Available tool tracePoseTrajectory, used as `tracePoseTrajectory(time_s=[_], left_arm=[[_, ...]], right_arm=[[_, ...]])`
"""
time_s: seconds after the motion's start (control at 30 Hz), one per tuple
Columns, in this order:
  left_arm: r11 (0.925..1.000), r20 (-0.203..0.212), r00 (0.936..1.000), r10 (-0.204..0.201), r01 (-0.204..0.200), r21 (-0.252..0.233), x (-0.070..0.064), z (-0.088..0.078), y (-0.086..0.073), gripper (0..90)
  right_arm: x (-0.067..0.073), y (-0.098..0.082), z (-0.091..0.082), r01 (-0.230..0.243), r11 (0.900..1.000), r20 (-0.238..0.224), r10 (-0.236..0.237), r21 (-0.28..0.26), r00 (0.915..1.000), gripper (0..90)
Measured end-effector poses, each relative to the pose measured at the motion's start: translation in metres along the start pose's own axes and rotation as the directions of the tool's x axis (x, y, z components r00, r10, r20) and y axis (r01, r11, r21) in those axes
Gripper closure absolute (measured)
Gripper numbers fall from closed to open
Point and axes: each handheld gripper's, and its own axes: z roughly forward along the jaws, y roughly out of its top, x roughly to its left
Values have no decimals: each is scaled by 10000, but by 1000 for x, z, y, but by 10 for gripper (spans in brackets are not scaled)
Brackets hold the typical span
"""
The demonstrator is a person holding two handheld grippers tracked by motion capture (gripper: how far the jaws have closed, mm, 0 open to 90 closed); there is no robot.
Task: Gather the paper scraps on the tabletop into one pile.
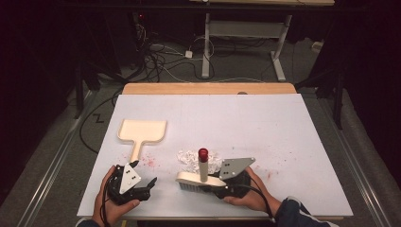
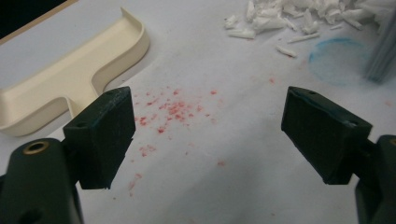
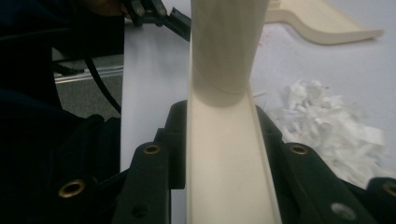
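A cream hand brush (image 1: pixel 199 180) stands on its bristles on the white table cover near the front edge. Its red-capped handle (image 1: pixel 203 163) points up. My right gripper (image 1: pixel 218 183) is shut on the brush's cream back (image 3: pixel 224 172), which runs between the jaws below the handle (image 3: pixel 229 46). A pile of white paper shreds (image 1: pixel 196 158) lies just behind the brush. The cream dustpan (image 1: pixel 142 131) rests flat at the left, handle toward me. My left gripper (image 1: pixel 143 174) sits by that handle, open with nothing between its jaws (image 2: pixel 208 135). The dustpan (image 2: pixel 70 84) lies ahead-left of those jaws.
Red specks (image 2: pixel 173 109) are scattered on the cover between the dustpan and the shreds (image 2: pixel 289 18). A faint blue ring (image 2: pixel 338 58) marks the cover near the bristles (image 2: pixel 383 51). Past the table's wooden far edge (image 1: pixel 208 88), cables and a desk frame stand on the floor.
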Motion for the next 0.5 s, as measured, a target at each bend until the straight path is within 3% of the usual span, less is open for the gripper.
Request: tracePoseTrajectory(time_s=[0.13,0.27,0.33,0.5], left_arm=[[9998,149,9998,148,-150,131,-2,2,-1,170],[9996,247,9996,168,-173,209,-3,4,-2,170],[9993,255,9991,339,-344,169,-3,4,-1,170],[9986,281,9985,463,-469,228,-5,4,-1,170]], right_arm=[[-9,4,16,237,9997,142,-238,73,9996,677],[-25,9,18,408,9991,998,-416,108,9941,677],[-32,9,15,343,9994,1420,-349,70,9893,677],[-40,12,-6,42,9986,1766,52,-531,9843,676]])
